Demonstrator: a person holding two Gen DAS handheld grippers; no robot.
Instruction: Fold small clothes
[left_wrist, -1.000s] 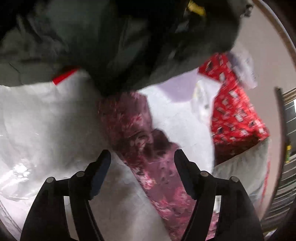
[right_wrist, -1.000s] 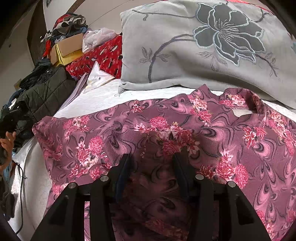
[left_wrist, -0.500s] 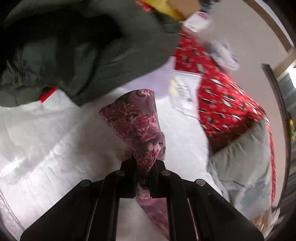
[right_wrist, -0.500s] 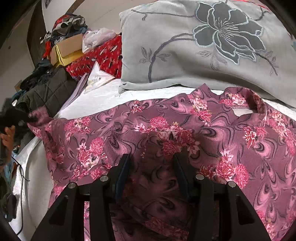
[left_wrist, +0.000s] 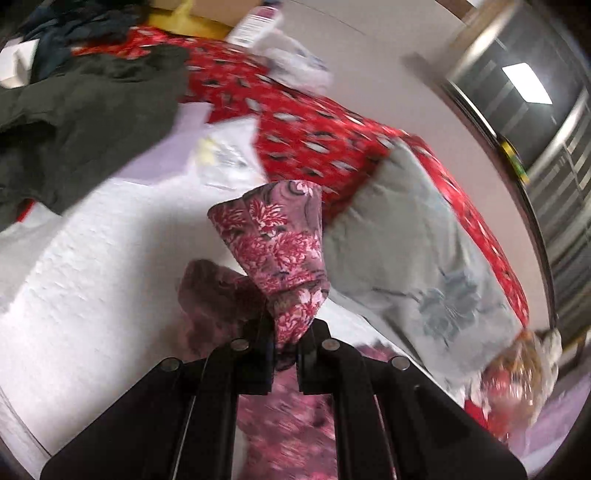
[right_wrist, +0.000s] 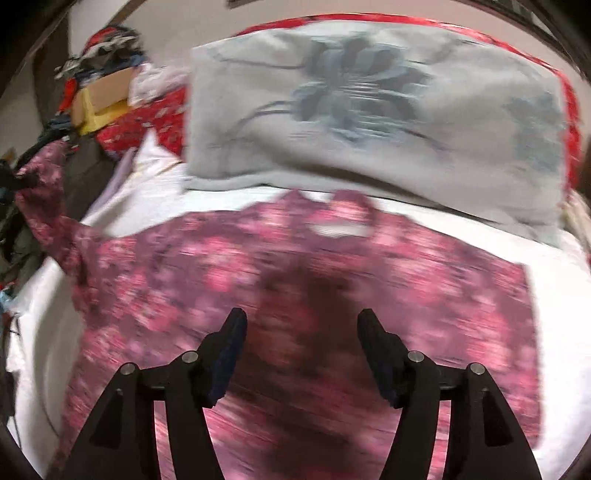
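A small pink floral top (right_wrist: 332, 280) lies spread on the white bed sheet (right_wrist: 554, 332), collar toward the pillow. My left gripper (left_wrist: 286, 332) is shut on the top's sleeve (left_wrist: 277, 236) and holds it lifted above the sheet. That raised sleeve also shows at the far left of the right wrist view (right_wrist: 44, 199). My right gripper (right_wrist: 299, 328) is open and empty, hovering above the middle of the top. The right wrist view is blurred by motion.
A grey pillow with a flower print (right_wrist: 369, 110) lies just behind the top. A red patterned cloth (left_wrist: 314, 136), a dark jacket (left_wrist: 74, 122), papers (left_wrist: 225, 158) and a cardboard box (right_wrist: 103, 92) crowd the far left of the bed.
My left gripper closed on the sleeve and lifted it, swinging toward the pillow. My right gripper has risen off the top, and its jaws stand wider apart.
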